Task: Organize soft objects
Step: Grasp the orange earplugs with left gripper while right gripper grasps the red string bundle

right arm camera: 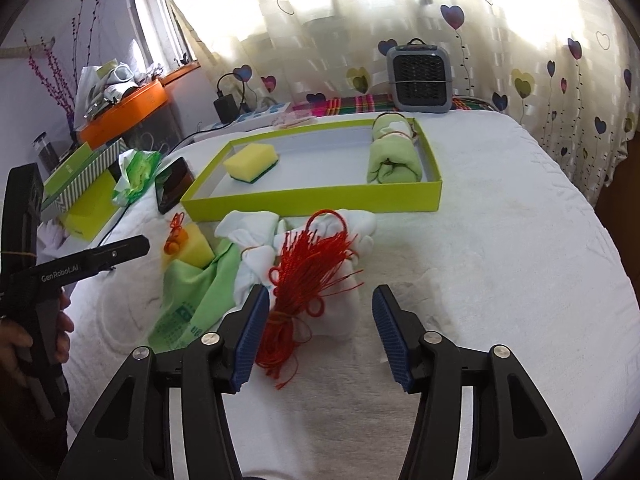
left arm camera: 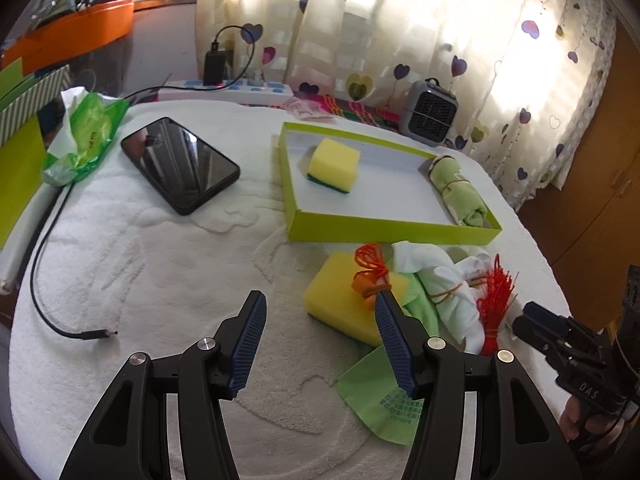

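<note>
A lime-green tray (left arm camera: pixel 384 232) (right arm camera: pixel 312 202) holds a yellow sponge (left arm camera: pixel 334 164) (right arm camera: pixel 250 162) and a rolled green cloth (left arm camera: pixel 460 190) (right arm camera: pixel 394 152). In front of it lies a heap: a second yellow sponge (left arm camera: pixel 340 304) (right arm camera: pixel 194 246) with an orange cord (left arm camera: pixel 370 272), a banded white cloth roll (left arm camera: pixel 452 292) (right arm camera: pixel 256 256), a red tassel bundle (left arm camera: pixel 494 304) (right arm camera: pixel 308 268) and a flat green cloth (left arm camera: pixel 380 392) (right arm camera: pixel 196 292). My left gripper (left arm camera: pixel 320 300) is open just short of the loose sponge. My right gripper (right arm camera: pixel 320 292) is open, the tassel lying between its fingers against the left one.
A black phone (left arm camera: pixel 180 164), a loose charging cable (left arm camera: pixel 52 280) and a green wipes packet (left arm camera: pixel 84 136) lie to the left on the white towel. A power strip (left arm camera: pixel 240 90) and a small grey fan (left arm camera: pixel 430 114) (right arm camera: pixel 418 80) stand at the back by the curtain.
</note>
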`<act>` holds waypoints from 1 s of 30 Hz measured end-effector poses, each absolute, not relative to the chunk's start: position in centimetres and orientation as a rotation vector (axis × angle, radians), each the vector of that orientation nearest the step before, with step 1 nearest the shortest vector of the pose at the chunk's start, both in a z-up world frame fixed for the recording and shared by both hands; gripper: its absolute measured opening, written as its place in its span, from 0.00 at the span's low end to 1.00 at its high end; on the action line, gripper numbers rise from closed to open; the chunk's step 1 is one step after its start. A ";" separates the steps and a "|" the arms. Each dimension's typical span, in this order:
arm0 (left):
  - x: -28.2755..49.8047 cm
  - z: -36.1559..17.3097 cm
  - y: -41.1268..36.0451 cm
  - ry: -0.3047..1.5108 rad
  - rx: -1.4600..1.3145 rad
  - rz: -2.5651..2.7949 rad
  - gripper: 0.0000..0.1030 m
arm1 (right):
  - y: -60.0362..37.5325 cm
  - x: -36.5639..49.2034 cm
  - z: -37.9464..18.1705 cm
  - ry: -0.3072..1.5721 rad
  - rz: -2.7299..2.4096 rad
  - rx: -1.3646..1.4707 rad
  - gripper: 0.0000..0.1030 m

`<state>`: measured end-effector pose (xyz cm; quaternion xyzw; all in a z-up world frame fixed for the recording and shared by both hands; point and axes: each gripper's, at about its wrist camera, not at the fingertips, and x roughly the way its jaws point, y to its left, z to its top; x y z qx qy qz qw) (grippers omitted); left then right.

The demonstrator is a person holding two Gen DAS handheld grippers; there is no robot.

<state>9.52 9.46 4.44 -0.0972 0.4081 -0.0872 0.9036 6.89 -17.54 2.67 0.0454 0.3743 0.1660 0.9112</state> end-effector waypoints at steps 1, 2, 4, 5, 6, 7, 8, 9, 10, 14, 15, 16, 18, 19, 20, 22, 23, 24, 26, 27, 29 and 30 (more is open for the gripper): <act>9.6 4.5 9.2 0.845 -0.195 -0.189 0.54 | -17.3 6.9 2.6 0.776 0.346 0.093 0.50; 9.7 4.5 9.0 0.845 -0.188 -0.193 0.54 | -17.1 6.8 2.5 0.779 0.351 0.093 0.49; 9.8 4.6 8.6 0.849 -0.175 -0.198 0.54 | -16.7 6.7 2.4 0.780 0.359 0.091 0.46; 9.9 4.6 8.4 0.848 -0.171 -0.203 0.54 | -16.5 6.7 2.4 0.779 0.362 0.092 0.44; 10.0 4.7 8.3 0.846 -0.170 -0.209 0.54 | -16.4 6.7 2.3 0.777 0.365 0.095 0.41; 10.1 4.7 8.1 0.845 -0.168 -0.212 0.54 | -16.2 6.7 2.3 0.777 0.369 0.099 0.39; 10.3 4.7 7.9 0.844 -0.159 -0.208 0.54 | -16.1 6.8 2.2 0.781 0.371 0.103 0.36; 10.4 4.7 7.8 0.846 -0.152 -0.205 0.54 | -16.0 6.8 2.1 0.784 0.373 0.106 0.34; 10.5 4.6 7.6 0.853 -0.145 -0.201 0.54 | -15.9 6.8 2.0 0.787 0.376 0.109 0.34; 10.8 4.3 7.2 0.863 -0.124 -0.199 0.54 | -15.7 7.2 1.7 0.803 0.377 0.116 0.32; 10.9 4.2 7.2 0.864 -0.125 -0.200 0.54 | -15.6 7.3 1.6 0.809 0.377 0.120 0.32; 11.0 4.2 7.1 0.865 -0.124 -0.197 0.54 | -15.6 7.5 1.5 0.815 0.377 0.126 0.32; 11.3 4.0 6.9 0.871 -0.109 -0.186 0.54 | -15.5 7.8 1.3 0.824 0.368 0.123 0.32; 11.4 3.8 6.9 0.877 -0.108 -0.190 0.54 | -15.5 7.7 1.2 0.825 0.367 0.121 0.32; 11.6 3.7 6.8 0.880 -0.109 -0.196 0.54 | -15.5 7.8 1.2 0.826 0.368 0.120 0.32; 11.8 3.7 6.7 0.880 -0.119 -0.196 0.50 | -15.6 7.8 1.1 0.830 0.369 0.121 0.32; 11.9 3.7 6.6 0.878 -0.119 -0.195 0.50 | -15.6 7.9 1.0 0.834 0.369 0.125 0.32; 12.0 3.6 6.6 0.879 -0.119 -0.194 0.50 | -15.7 7.9 1.0 0.836 0.371 0.129 0.32; 12.0 3.6 6.5 0.880 -0.116 -0.200 0.48 | -15.8 8.0 1.0 0.837 0.374 0.134 0.32; 12.1 3.6 6.4 0.882 -0.111 -0.202 0.45 | -15.8 8.0 0.9 0.837 0.375 0.136 0.32; 12.2 3.5 6.2 0.884 -0.109 -0.207 0.41 | -15.8 8.1 0.9 0.837 0.375 0.138 0.30; 12.2 3.5 6.1 0.884 -0.108 -0.207 0.38 | -15.8 8.1 0.9 0.837 0.375 0.138 0.28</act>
